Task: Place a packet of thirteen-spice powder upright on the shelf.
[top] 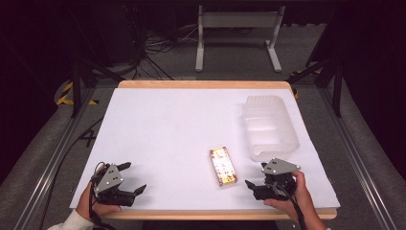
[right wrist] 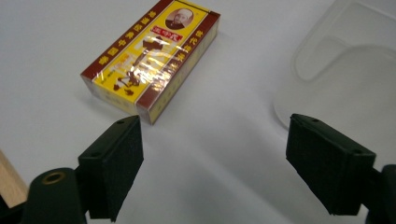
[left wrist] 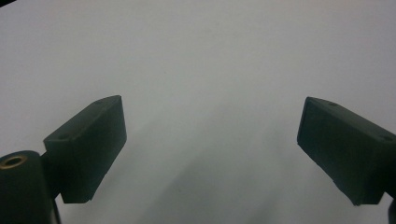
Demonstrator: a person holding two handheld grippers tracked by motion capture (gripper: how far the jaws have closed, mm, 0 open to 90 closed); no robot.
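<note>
We see 1 small yellow and dark red box wrapped in shiny clear film, lying flat on the white sheet that covers the table. Its top face carries rows of printed characters and a small oval portrait at the far end. In the right gripper view the box lies just ahead of the jaws and toward the left one, with its near corner close to that jaw's tip but apart from it. In the high view the same box lies near the front of the table, between the 2 grippers and closer to the right one.

The right gripper rests low at the front edge of the table, held by the person's right hand. Its 2 black jaws stand wide apart with nothing between them except bare white sheet.

Ahead of the right jaw, and beyond it, sits a clear plastic tray with ribbed walls. It stands just beside the box, on the far right side, not touching it.

The left gripper lies well apart from the box, near the front left corner of the sheet, held by the person's left hand. Its 2 jaws are also spread wide, and between them we see plain white sheet.

A wooden table edge frames the sheet.
</note>
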